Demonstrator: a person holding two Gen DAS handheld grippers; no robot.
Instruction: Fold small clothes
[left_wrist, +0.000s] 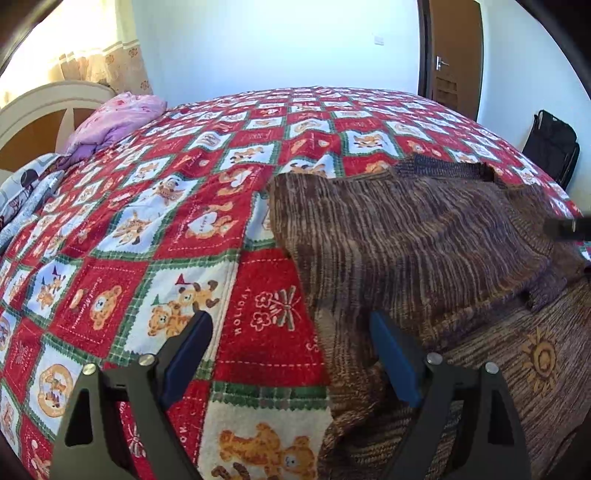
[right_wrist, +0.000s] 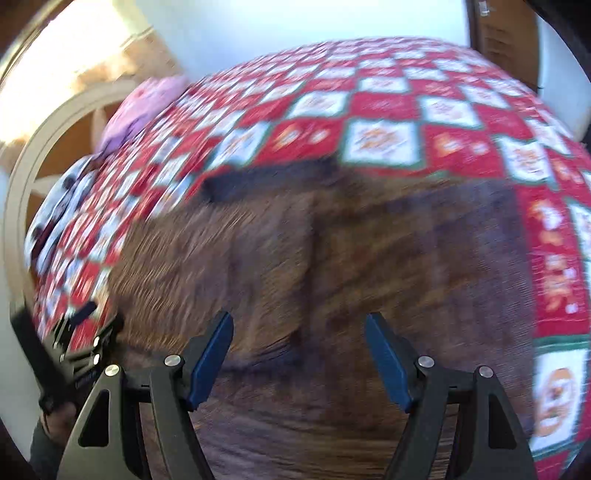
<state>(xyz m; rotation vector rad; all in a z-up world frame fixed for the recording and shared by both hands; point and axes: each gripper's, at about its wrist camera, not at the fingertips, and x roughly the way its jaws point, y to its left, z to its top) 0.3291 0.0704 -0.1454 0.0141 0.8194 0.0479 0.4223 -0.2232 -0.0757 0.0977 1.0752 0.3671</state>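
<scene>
A brown striped knit sweater (left_wrist: 406, 240) lies on the bed, partly folded, with a sun motif (left_wrist: 541, 360) on its near right part. My left gripper (left_wrist: 291, 332) is open and empty, low over the sweater's left edge and the quilt. In the blurred right wrist view the sweater (right_wrist: 332, 258) fills the middle. My right gripper (right_wrist: 299, 336) is open and empty above it. The left gripper (right_wrist: 85, 343) shows at the sweater's left edge in that view.
A red, white and green teddy-bear quilt (left_wrist: 184, 221) covers the bed. A pink pillow (left_wrist: 118, 118) and a white headboard (left_wrist: 33, 107) are at the far left. A brown door (left_wrist: 454, 55) and a black bag (left_wrist: 552, 147) stand at the far right.
</scene>
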